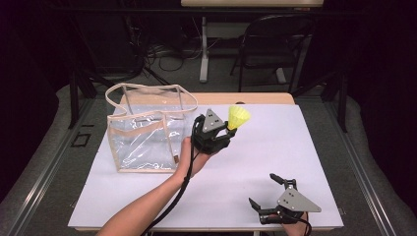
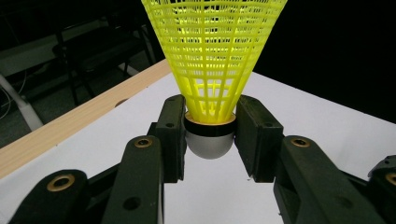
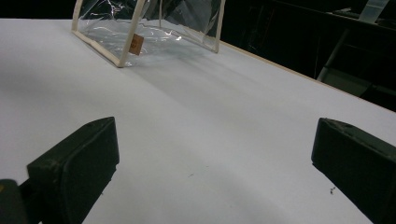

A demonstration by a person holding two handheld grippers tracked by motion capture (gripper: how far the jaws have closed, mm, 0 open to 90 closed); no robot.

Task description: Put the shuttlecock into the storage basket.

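A yellow plastic shuttlecock (image 1: 238,117) with a white cork base is held up above the white table (image 1: 275,147), just right of a clear bag. My left gripper (image 1: 227,131) is shut on the shuttlecock (image 2: 212,70) at its base, both pads (image 2: 254,135) pressing the black band, skirt pointing up and away. The clear plastic bag (image 1: 145,129) with beige trim and handles stands upright at the table's left, its mouth open upward. My right gripper (image 1: 265,191) rests low near the front right edge, jaws wide apart with nothing between them (image 3: 210,163). The bag (image 3: 144,28) appears far off in the right gripper view.
A wooden strip (image 1: 246,98) runs along the table's far edge. Behind it stand a black folding chair (image 1: 275,44) and a white desk leg (image 1: 203,49). The left gripper's cable (image 1: 182,191) trails along the forearm toward the front edge.
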